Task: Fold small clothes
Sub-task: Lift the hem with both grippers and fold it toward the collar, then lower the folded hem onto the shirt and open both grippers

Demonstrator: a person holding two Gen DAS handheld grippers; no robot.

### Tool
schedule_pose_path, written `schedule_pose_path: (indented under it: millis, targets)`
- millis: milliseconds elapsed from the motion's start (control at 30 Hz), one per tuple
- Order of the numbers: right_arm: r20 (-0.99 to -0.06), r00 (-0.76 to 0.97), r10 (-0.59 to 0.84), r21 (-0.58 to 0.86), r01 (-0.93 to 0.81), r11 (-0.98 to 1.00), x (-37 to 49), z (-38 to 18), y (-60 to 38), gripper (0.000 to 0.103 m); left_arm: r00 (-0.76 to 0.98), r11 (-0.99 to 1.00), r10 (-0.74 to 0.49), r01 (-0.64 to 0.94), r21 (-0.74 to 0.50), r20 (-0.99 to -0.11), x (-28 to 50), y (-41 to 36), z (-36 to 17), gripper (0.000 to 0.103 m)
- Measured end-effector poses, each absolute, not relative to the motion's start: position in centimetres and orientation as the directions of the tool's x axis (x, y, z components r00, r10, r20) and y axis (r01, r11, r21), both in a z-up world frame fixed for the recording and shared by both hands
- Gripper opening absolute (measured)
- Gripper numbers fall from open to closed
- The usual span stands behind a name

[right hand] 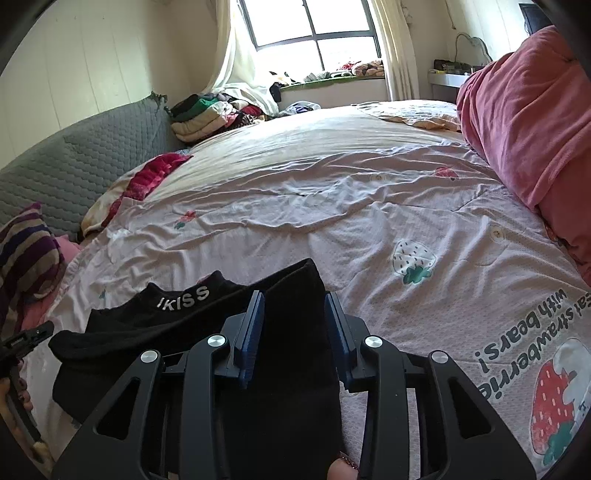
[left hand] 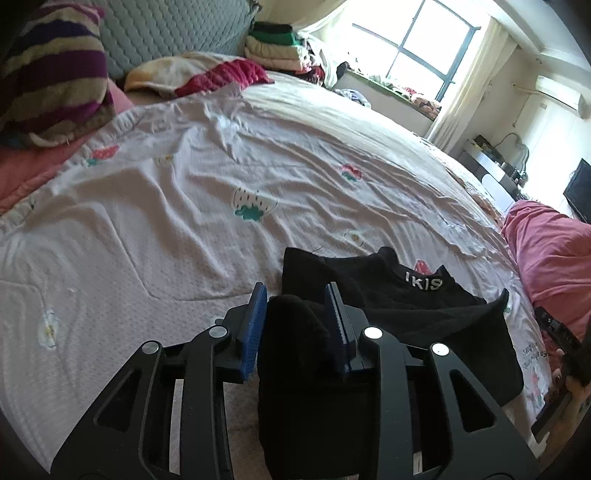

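One black garment [right hand: 192, 325] on the bed [right hand: 332, 206], two tongs over it, left tongs [left hand: 295, 317] and right tongs [right hand: 295, 321] both apart, cloth between the pads, unpinched

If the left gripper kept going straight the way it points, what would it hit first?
Most likely the black garment: its bunched cloth already lies between the left gripper's open jaws and spreads ahead. Beyond that is only the bedspread, though depth is hard to judge.

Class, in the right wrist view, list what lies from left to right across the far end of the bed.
Grey quilted cushion → stack of folded clothes → window → pink blanket.
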State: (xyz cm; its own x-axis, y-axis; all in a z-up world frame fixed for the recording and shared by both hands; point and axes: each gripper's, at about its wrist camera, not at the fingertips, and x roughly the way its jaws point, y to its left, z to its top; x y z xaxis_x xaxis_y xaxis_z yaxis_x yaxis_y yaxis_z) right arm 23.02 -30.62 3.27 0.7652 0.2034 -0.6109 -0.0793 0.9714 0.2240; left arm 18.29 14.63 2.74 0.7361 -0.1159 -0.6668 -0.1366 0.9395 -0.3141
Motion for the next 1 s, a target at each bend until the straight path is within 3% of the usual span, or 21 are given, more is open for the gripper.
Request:
schedule_pose_path:
  millis: [167, 267, 400, 567, 1000]
  targets:
    - [-0.628, 0.75, 0.207, 0.21, -0.093, 0.973, 22.9, 3.0, -30.3, 0.032, 0.735, 0.955, -0.164, -0.049, -0.293, -0.658, 17.4, 12.5, 3.6, 0.024]
    - [-0.642, 0.737, 0.21, 0.197, -0.106, 0.975, 23.0, 2.5, -29.7, 0.032, 0.697, 0.953, -0.245, 0.046, -0.299, -0.674, 17.2, 10.2, 3.3, 0.012]
    - [-0.658, 0.722, 0.213, 0.19, -0.114, 0.975, 23.1, 1.8, -28.9, 0.032, 0.631, 0.955, -0.292, 0.146, -0.259, -0.718, 16.8, 6.9, 1.6, 0.011]
    - [-0.675, 0.704, 0.219, 0.185, -0.126, 0.975, 22.9, 1.2, -28.4, 0.032, 0.563, 0.967, -0.252, 0.186, -0.176, -0.787, 16.4, 5.6, -1.0, 0.011]
    - [-0.717, 0.668, 0.2, 0.158, -0.123, 0.98, 24.3, -0.9, -27.4, 0.032, 0.599, 0.987, -0.162, 0.115, -0.116, -0.784, 21.7, 6.7, -1.7, 0.012]
